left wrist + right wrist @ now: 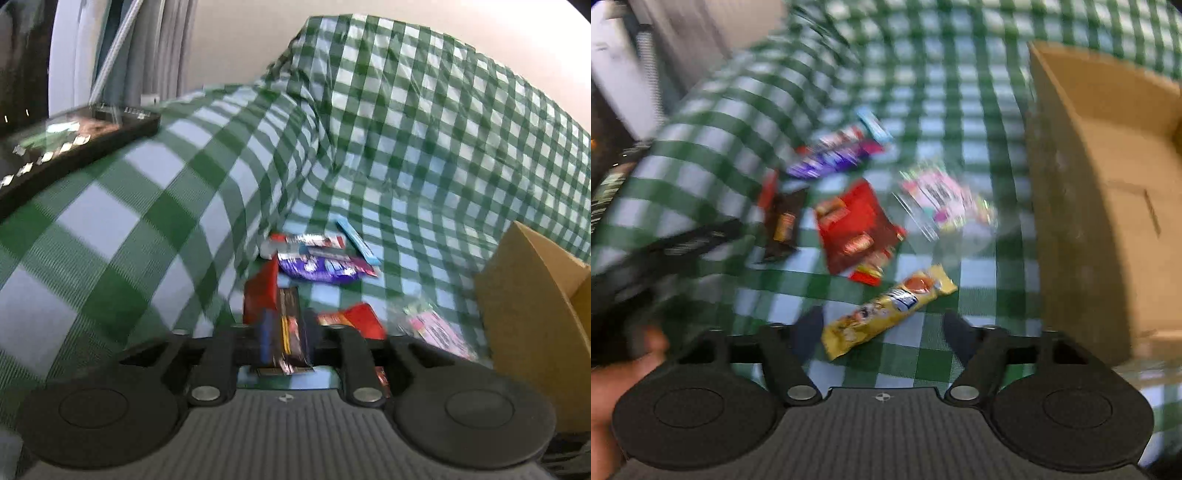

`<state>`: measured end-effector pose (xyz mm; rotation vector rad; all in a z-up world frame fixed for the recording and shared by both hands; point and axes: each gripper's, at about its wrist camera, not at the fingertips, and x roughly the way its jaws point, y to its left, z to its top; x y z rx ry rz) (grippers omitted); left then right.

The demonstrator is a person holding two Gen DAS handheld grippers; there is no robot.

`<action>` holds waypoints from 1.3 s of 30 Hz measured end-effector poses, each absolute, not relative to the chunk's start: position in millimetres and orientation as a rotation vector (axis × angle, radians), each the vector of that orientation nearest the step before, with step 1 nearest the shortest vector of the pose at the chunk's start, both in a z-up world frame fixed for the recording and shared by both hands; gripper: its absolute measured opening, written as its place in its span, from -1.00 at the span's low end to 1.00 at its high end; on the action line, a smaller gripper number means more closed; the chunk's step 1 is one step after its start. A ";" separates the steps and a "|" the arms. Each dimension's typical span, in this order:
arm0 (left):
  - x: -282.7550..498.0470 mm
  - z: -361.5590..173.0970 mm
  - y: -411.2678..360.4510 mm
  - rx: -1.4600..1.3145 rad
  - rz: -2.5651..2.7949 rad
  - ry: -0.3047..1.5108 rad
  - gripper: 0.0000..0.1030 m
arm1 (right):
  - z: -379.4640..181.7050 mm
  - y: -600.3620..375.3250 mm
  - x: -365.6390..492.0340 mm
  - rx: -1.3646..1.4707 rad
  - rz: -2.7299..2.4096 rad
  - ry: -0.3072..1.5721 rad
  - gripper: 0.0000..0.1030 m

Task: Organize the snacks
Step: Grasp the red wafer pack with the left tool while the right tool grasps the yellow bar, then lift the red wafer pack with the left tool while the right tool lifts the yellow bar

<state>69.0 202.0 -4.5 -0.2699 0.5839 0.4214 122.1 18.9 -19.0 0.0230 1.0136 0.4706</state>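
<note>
The left gripper [286,341] has its jaws part-spread around a dark brown snack bar [290,325] on the green checked cloth [110,229]; whether the pads press it cannot be told through the blur. The right gripper [882,332] hangs with jaws spread wide over the near end of a yellow wrapped snack bar [890,310], not pinching it. To grip well, each should likely close across the short width near mid-length. In the right wrist view the yellow bar's long axis runs diagonally, far end toward the cardboard box [1108,192]; the brown bar points away from the left camera, between its jaws.
</note>
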 end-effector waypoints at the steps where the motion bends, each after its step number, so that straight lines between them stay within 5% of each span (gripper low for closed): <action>1: 73.7 -7.3 201.7 -0.257 0.428 0.584 -0.03 | -24.5 21.7 122.7 0.024 0.448 1.031 0.48; 10: 117.0 -37.3 202.0 -0.149 0.462 0.626 0.05 | -62.7 42.3 140.2 -0.064 0.374 1.076 0.51; 12: 121.6 -42.1 202.3 -0.129 0.476 0.632 -0.09 | -62.0 44.4 137.6 -0.099 0.386 1.066 0.44; 13: 122.9 -44.1 202.7 -0.121 0.481 0.634 -0.22 | -61.2 44.0 136.4 -0.113 0.396 1.058 0.28; 15: 123.5 -47.9 204.9 -0.124 0.490 0.649 -0.78 | -60.2 41.9 138.3 -0.147 0.429 1.041 -0.11; 19: 119.0 -46.6 206.1 -0.109 0.519 0.635 -0.95 | -55.3 30.4 138.9 -0.163 0.510 1.035 -0.62; 29: 75.1 -6.0 190.3 -0.220 0.409 0.527 -0.98 | -25.0 1.6 105.6 -0.201 0.696 0.891 -0.63; 39: 11.9 -30.0 184.4 -0.703 0.210 0.734 -0.98 | -44.1 6.3 96.5 -0.224 0.672 0.889 -0.63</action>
